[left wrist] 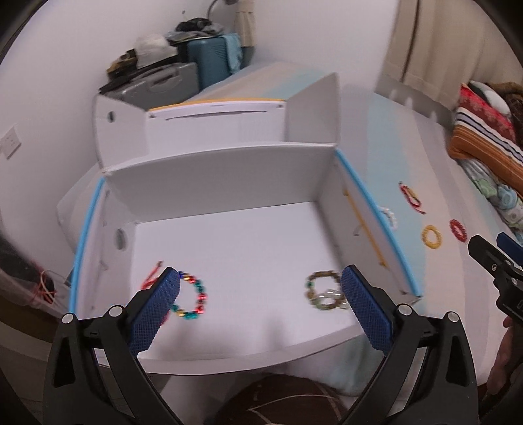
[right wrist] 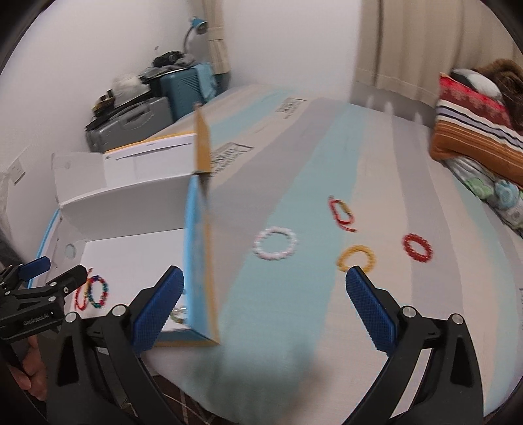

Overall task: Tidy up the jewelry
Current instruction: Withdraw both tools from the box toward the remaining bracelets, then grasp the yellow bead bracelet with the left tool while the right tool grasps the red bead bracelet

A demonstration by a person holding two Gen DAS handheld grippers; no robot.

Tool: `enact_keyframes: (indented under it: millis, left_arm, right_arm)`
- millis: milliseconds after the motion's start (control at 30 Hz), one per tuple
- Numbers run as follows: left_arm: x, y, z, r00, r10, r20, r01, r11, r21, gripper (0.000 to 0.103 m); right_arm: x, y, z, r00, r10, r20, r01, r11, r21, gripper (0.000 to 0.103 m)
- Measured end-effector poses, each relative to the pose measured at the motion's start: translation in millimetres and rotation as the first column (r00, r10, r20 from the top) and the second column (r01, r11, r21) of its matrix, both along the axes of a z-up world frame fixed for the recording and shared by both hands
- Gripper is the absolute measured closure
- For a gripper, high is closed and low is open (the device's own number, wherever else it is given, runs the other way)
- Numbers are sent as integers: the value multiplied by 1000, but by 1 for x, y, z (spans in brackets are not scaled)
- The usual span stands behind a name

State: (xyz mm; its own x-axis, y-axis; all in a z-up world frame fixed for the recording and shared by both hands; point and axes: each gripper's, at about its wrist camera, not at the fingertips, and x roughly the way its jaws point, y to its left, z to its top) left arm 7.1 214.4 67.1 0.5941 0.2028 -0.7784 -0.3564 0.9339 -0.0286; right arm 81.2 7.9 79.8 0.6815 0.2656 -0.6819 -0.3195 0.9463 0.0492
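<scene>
Right gripper (right wrist: 264, 307) spread, empty; three bracelets boxed (left wrist: 228, 248), four left on bed, white bracelet (right wrist: 275, 243) nearest.

White walls (right wrist: 81, 59), beige curtains (right wrist: 402, 42), striped bed cover (right wrist: 327, 170), stacked suitcases (right wrist: 163, 98) in corner, blue desk lamp (right wrist: 197, 26)

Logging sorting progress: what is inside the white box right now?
Inside the white box: a multicolored bead bracelet, a red cord bracelet partly hidden behind the left tongs, and olive-brown bracelets with something clear, too blurred to count. The near-right corner is covered.
</scene>
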Motion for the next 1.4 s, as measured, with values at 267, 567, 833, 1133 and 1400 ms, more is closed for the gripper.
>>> enact_keyframes:
  millis: [267, 567, 833, 1133, 1400]
  left_arm:
    - [30, -57, 7, 995, -95, 12, 95, 995, 28, 6]
    - [72, -147, 3, 968, -251, 31, 249, 967, 46, 6]
    - [126, -214, -35, 939, -342, 13, 343, 939, -4, 6]
    - [188, -254, -90, 929, -370, -19, 369, 928, -48, 6]
    - [233, -279, -130, 930, -364, -45, 362, 931, -39, 6]
  right_arm:
    - [13, -70, -1, 996, -84, 10, 84, 996, -5, 8]
    - [57, -165, -12, 980, -199, -33, 199, 980, 3, 8]
    - [108, -210, -39, 964, -255, -69, 254, 967, -28, 8]
    - [163, -240, -98, 950, -285, -124, 284, 958, -31, 8]
    - [208, -251, -136, 942, -297, -159, 295, 955, -32, 8]
